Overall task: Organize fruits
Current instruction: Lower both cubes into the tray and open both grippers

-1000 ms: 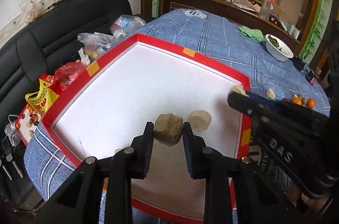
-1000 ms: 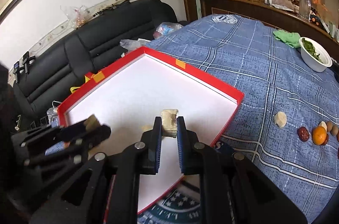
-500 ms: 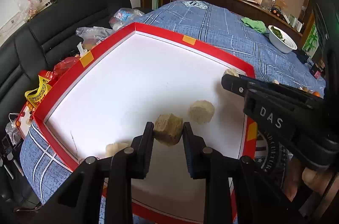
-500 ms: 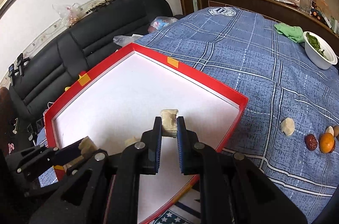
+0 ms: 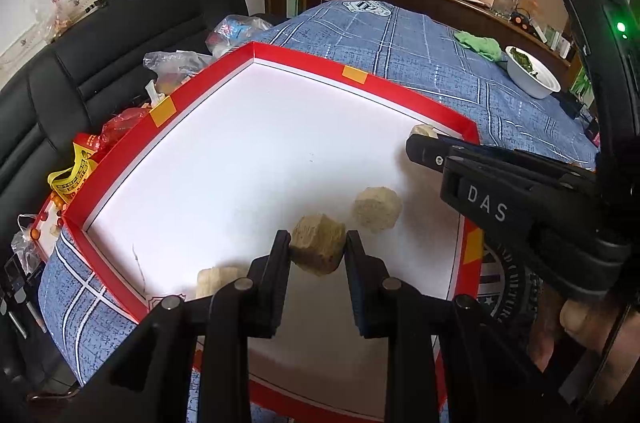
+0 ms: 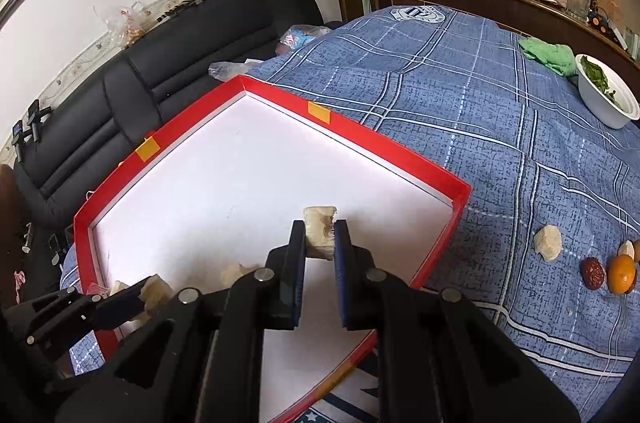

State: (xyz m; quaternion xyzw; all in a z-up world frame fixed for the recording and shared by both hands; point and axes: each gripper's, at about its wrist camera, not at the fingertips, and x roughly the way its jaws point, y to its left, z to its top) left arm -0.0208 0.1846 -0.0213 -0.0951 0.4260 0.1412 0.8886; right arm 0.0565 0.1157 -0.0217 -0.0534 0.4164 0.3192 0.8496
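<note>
A shallow red-rimmed tray (image 5: 400, 99) with a white floor lies on the blue checked cloth. My left gripper (image 5: 317, 243) is shut on a tan, rough chunk (image 5: 318, 251) just above the tray's near part. A second tan chunk (image 5: 377, 209) rests on the tray floor just beyond it, and a paler piece (image 5: 216, 281) lies near the tray's left corner. My right gripper (image 6: 319, 235) is shut on a pale, flat-sided chunk (image 6: 319, 223) over the tray's right part. The right wrist view shows the left gripper (image 6: 132, 303) low at the left with its chunk (image 6: 157, 292).
On the cloth right of the tray (image 6: 380, 143) lie a pale chunk (image 6: 549, 242), a red date (image 6: 593, 273) and a small orange (image 6: 621, 273). A white bowl (image 6: 608, 99) of greens and a green rag (image 6: 548, 51) sit farther back. A black sofa (image 5: 100, 63) with bags borders the left.
The right gripper, still holding its pale chunk, has moved a little lower and farther in over the tray's right side. The left gripper keeps its chunk in the same place.
</note>
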